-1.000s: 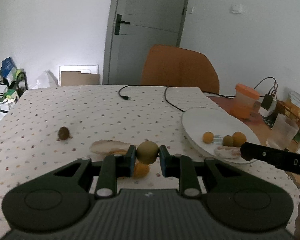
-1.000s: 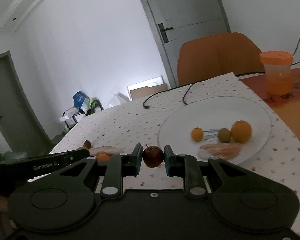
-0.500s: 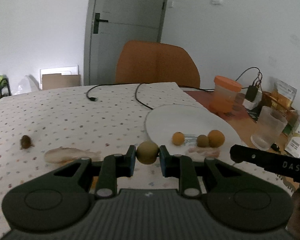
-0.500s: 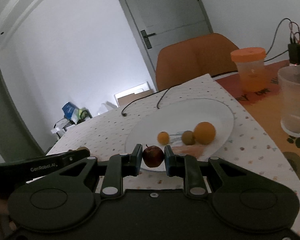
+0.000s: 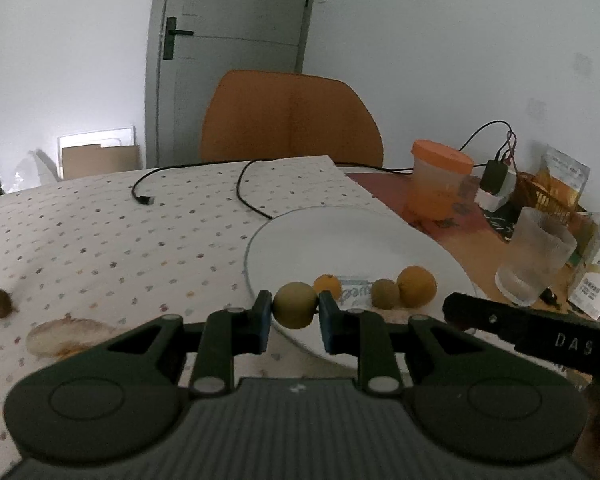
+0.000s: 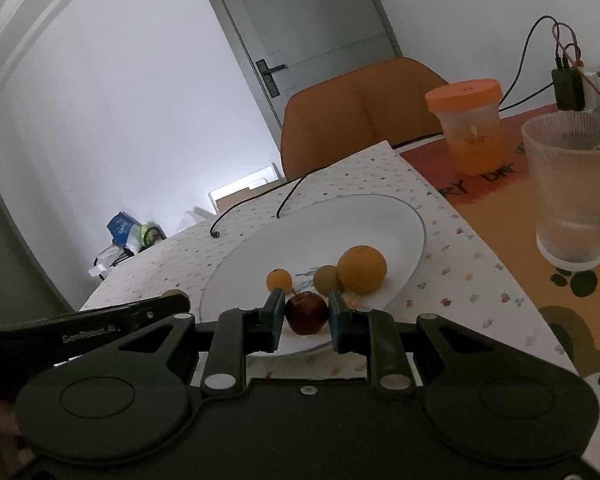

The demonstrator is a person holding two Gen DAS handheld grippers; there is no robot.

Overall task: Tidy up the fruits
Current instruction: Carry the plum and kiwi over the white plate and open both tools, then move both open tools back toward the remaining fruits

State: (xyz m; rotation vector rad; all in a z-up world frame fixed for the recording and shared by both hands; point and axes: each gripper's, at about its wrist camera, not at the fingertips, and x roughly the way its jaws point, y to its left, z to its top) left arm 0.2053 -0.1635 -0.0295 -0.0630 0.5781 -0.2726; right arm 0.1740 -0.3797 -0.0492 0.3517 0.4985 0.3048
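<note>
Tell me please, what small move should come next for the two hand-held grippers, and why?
Probably lower both over the white plate and open. The left hand-held gripper holds a yellow-green fruit at the plate's near rim; the right hand-held gripper holds a dark red fruit just before the three fruits already on the plate. Free space lies nearby.

orange chair (image 5: 290,116) | lidded tub (image 5: 438,178), maybe juice | ribbed glass (image 6: 576,188) | black cable (image 5: 244,184) | door (image 5: 236,56)
</note>
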